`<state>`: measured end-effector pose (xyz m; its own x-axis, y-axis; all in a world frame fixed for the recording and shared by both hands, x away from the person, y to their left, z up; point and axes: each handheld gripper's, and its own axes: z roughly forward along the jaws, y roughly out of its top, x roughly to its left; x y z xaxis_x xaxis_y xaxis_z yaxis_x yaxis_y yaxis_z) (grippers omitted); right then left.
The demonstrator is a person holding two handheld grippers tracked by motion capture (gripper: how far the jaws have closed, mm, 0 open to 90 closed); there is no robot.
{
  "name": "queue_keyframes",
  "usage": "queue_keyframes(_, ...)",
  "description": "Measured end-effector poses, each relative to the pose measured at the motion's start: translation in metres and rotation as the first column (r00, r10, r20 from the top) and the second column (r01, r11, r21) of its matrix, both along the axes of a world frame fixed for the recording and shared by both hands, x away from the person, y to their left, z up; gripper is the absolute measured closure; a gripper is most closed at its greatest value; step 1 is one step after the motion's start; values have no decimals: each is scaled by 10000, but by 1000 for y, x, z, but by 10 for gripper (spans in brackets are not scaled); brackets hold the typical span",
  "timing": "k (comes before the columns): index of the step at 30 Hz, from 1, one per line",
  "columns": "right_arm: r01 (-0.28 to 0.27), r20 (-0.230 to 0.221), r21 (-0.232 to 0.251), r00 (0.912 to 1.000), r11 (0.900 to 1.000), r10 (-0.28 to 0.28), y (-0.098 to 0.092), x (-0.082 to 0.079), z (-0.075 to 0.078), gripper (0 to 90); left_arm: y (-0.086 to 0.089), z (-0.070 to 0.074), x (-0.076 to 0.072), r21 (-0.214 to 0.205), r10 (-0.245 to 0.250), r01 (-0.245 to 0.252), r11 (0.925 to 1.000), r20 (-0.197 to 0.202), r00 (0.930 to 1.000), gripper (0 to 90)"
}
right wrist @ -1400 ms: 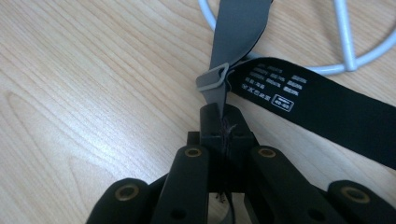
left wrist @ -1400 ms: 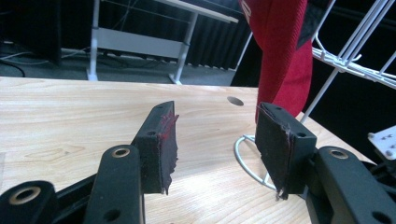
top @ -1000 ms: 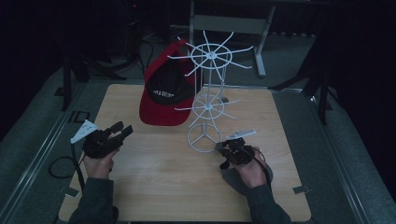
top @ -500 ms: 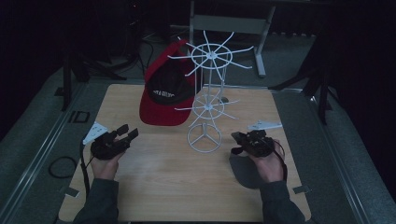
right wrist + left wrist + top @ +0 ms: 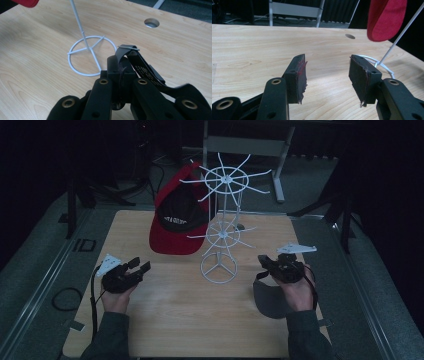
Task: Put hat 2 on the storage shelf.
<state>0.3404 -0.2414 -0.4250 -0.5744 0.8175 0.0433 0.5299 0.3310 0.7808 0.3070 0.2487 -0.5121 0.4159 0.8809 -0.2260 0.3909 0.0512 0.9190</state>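
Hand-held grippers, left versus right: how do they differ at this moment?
The left hand-held gripper has its jaws wide apart with nothing between them; the right hand-held gripper is clamped on a black strap. A grey cap lies under the right hand; bare table lies under the left. Both point towards the white wire rack.

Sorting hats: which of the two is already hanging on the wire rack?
The red-and-black cap hangs on the white rack; the grey cap hangs from the right claw instead.
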Motion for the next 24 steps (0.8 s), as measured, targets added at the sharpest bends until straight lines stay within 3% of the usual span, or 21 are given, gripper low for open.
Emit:
queue_keyframes(5,11,111,150,9999,9999,-13,-3,-1,5,896,-1,-9,0,-146,10,-12,9999,-155,9999,481)
queue_keyframes(8,13,199,215,9998,9998,-17,-6,-1,9,896,-2,-11,-1,105,-14,17,9999,-258,9997,478)
queue_keyframes(24,83,597,614,9981,9981,-120,-19,-3,27,897,-1,-20,-2,138,154,-147,9998,-515,9986,475)
